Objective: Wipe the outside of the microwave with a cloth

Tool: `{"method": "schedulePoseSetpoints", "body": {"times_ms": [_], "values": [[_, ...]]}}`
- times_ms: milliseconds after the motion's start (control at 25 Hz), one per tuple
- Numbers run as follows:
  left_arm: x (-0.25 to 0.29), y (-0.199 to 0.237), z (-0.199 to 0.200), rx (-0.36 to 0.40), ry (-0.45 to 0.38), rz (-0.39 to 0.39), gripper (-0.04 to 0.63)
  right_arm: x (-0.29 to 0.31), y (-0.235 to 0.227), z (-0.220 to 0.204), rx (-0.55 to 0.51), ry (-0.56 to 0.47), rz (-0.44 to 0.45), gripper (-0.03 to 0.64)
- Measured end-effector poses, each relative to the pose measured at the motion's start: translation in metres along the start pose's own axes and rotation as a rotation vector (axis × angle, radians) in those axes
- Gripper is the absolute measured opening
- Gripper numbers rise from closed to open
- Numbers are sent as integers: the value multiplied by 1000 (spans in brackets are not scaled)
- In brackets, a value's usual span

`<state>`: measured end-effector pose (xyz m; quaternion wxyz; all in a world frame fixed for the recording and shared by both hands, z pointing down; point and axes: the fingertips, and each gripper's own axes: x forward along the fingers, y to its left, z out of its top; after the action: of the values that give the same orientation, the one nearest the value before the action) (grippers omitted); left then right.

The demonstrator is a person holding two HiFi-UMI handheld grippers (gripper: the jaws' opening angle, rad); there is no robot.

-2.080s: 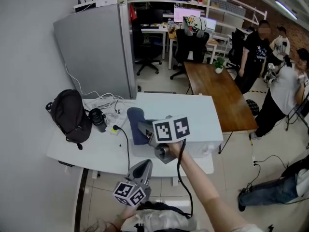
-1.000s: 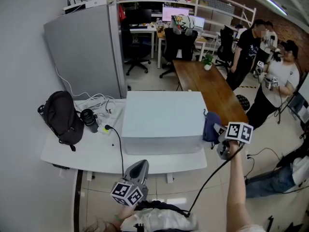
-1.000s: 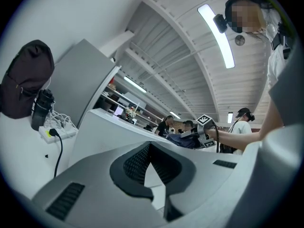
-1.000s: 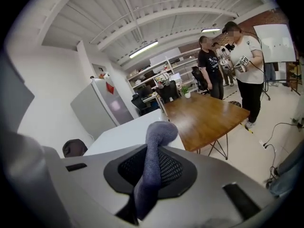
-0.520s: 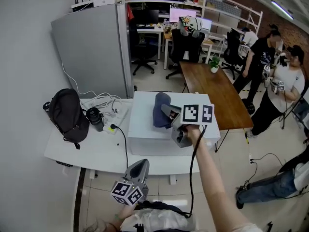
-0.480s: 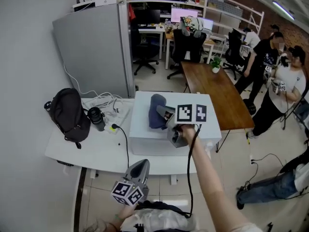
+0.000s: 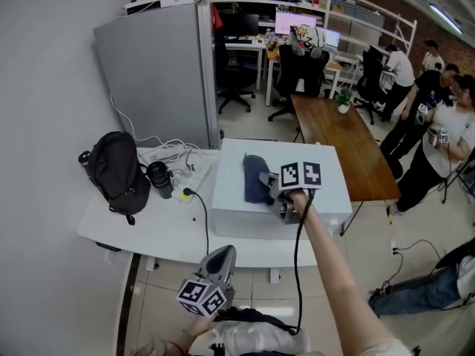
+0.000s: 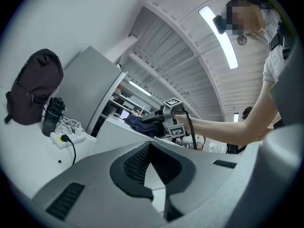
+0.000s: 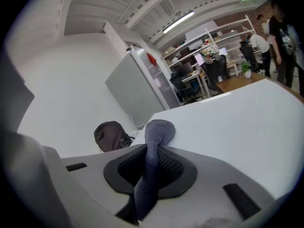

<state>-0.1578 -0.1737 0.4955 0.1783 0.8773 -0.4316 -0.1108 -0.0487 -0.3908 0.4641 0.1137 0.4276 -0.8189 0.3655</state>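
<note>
right gripper (image 7: 265, 187), jaws clamped on the dark cloth (image 7: 254, 176), presses it on the microwave (image 7: 326, 180) top. flat, overlapping strokes should serve best. left gripper (image 7: 223, 256), jaws closed and empty, hangs well short of the microwave.

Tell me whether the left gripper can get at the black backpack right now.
Probably yes: the left gripper hangs empty before the table, with open tabletop between it and the backpack.

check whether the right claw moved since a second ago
Yes. The right claw, shut on the cloth, went from the microwave's right side onto its top.
</note>
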Motion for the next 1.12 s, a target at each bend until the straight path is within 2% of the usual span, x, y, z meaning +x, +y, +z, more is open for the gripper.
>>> {"method": "schedulePoseSetpoints", "body": {"times_ms": [280,400,480,600,760,880,1120], "values": [[7,-8,-11,-15,27,-43,-14,-148,-149,0,107,-133,-252,74],[10,-13,-15,-17,40,-67,-14,-208,-193,-12,161,-195,-343,74],[11,-13,-14,-19,42,-75,-14,-233,-205,-17,185,-236,-374,74],[9,-12,-18,-25,53,-81,-14,-251,-191,-20,187,-333,-355,74],[2,-14,-32,-40,79,-82,-14,-264,-126,-42,166,-446,-254,75],[-8,-30,-41,-36,95,-92,-14,-281,-81,-84,179,-497,-209,75],[-39,-71,-53,-15,96,-105,-14,-312,-16,-190,302,-516,-146,75]]}}
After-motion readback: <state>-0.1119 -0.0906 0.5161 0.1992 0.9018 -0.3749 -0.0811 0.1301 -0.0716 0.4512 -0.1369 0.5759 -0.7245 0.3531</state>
